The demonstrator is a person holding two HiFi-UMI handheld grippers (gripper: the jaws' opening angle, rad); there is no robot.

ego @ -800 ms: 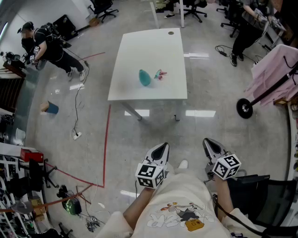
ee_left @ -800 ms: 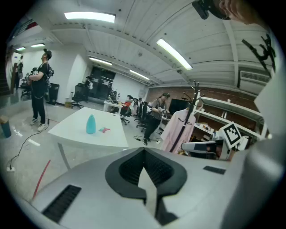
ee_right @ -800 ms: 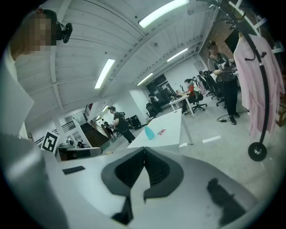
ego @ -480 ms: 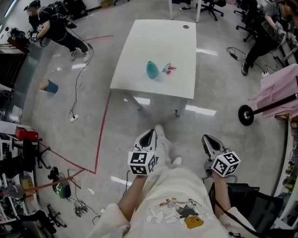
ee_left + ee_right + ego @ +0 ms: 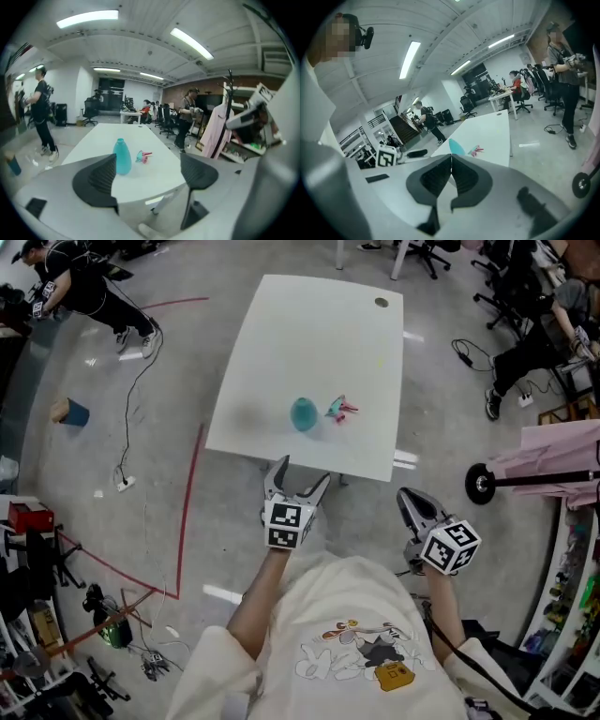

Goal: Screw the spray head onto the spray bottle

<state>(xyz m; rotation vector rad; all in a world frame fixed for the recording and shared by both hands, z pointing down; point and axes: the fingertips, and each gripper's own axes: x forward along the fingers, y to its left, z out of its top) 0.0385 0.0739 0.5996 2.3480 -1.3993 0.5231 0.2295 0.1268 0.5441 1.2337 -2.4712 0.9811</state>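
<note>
View from above and along both tools. My left gripper (image 5: 302, 474) is held out over the near edge of the white table (image 5: 309, 334), its jaws standing wide apart with nothing between the pads. The teal spray bottle (image 5: 303, 414) stands upright on the table straight ahead of this gripper, well beyond the jaw tips. In the left gripper view the bottle (image 5: 122, 157) appears just inside the left jaw. The pink-and-teal spray head (image 5: 339, 409) lies on its side just to the right of the bottle, and seen along the tool it (image 5: 144, 156) falls in the gap between the two jaws.

My right gripper (image 5: 405, 495) hangs further back, off the table's near right corner, with its jaws pressed together on nothing. From it, bottle and head lie ahead and to the left.

Compared with the earlier head views, the table is much nearer. The left gripper, then shut and low beside my body, now reaches the table edge with its jaws parted. The right gripper remains shut at my side, and bottle and head rest as before.
</note>
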